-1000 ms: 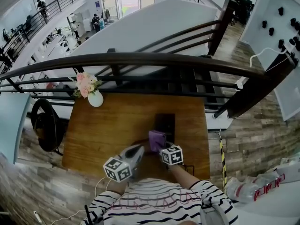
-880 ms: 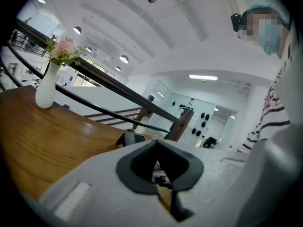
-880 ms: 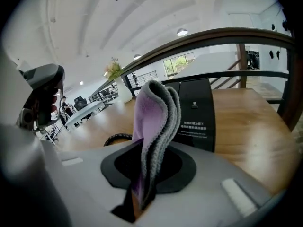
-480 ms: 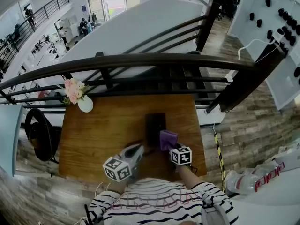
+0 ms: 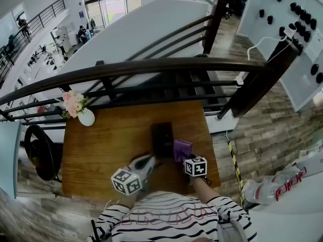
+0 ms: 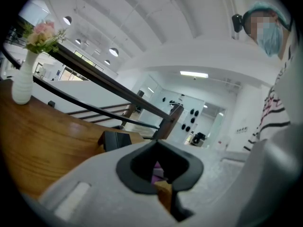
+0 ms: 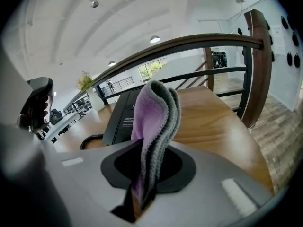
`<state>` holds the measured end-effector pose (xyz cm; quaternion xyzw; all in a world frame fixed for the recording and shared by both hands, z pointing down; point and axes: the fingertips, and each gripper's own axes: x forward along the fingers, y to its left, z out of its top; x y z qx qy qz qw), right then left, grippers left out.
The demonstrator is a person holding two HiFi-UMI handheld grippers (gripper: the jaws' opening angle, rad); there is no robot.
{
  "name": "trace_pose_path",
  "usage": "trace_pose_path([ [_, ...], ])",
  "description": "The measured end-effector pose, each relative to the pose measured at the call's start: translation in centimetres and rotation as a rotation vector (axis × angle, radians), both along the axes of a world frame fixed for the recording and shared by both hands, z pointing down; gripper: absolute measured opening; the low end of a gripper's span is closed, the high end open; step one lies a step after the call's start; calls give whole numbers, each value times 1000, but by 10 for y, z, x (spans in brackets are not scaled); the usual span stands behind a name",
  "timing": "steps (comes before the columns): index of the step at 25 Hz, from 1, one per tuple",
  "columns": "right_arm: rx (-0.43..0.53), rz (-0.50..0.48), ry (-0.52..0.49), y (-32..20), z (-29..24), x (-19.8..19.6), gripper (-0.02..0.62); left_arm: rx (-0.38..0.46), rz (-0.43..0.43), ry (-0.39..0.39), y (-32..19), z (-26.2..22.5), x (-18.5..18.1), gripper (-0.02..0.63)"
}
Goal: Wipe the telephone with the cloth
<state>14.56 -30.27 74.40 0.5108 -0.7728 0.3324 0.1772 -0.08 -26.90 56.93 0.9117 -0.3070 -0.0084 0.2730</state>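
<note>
A black telephone [image 5: 162, 139] lies on the wooden table [image 5: 111, 145], right of the middle; its coiled cord [image 7: 92, 140] runs off its near end. My right gripper [image 5: 186, 158] is shut on a folded purple and grey cloth [image 5: 182, 149], which stands up from the jaws just right of the telephone. In the right gripper view the cloth [image 7: 154, 122] fills the centre, with the telephone [image 7: 124, 117] behind it to the left. My left gripper [image 5: 149, 160] hovers near the telephone's near left corner, jaws together and holding nothing. The left gripper view shows the telephone [image 6: 116, 140] ahead.
A white vase of pink flowers [image 5: 79, 112] stands at the table's far left corner. A dark railing [image 5: 151, 67] runs beyond the far edge. A black round object [image 5: 38, 155] sits on the floor at left. A white counter with bottles [image 5: 275, 188] is at right.
My right gripper has carried the cloth from over the telephone's near end to its right side. The left gripper has kept its place.
</note>
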Motion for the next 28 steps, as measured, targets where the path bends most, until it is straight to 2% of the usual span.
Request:
trace_pose_path([
  [5,34,2,-42,5,-20,-8,54,7,3,-3,4,-2,-2,0],
  [20,276,4,-221,49,-138,-58,54,24,55,-12,30,-5,-30,0],
  [28,300,30,-261,82,-155,-79,54,28,79,-14,41,-5,-53,0],
])
